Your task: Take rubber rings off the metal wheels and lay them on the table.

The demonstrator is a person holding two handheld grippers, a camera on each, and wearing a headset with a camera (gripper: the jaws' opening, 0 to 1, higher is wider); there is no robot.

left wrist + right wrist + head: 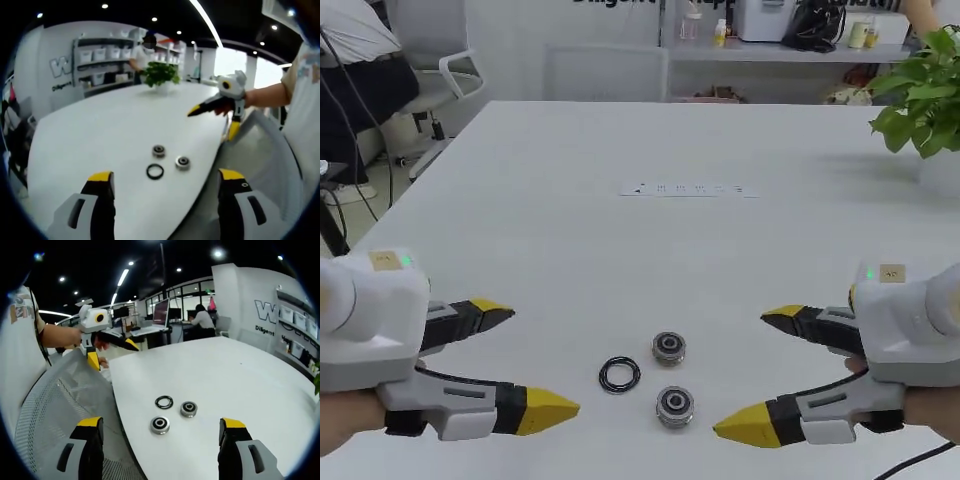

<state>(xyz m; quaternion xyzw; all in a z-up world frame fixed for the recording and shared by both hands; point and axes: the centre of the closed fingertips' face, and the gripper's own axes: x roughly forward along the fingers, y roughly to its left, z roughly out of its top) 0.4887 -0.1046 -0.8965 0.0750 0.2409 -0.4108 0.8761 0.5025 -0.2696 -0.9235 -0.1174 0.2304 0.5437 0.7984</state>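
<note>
The left gripper (542, 360) has its yellow-tipped jaws spread wide with nothing between them, and the right gripper (741, 372) is just the same, jaws apart and empty. The two face each other, tips pointing inward, above the table's (570, 230) near edge, each held in one of the person's hands. Between them, close to that near edge, a black rubber ring (619, 375) lies flat on the bare tabletop, touching nothing. Just to its right sit two small metal wheels, lying on their sides: the farther wheel (668, 347) a little toward the table's middle, the nearer wheel (675, 404) closer to the edge. The ring sits level with the gap between them. From here I cannot tell whether either wheel has a ring around it. Farther out, near the middle of the table, there is a flat white power strip (690, 189), and a leafy green plant (920, 105) stands by the far right corner.
</note>
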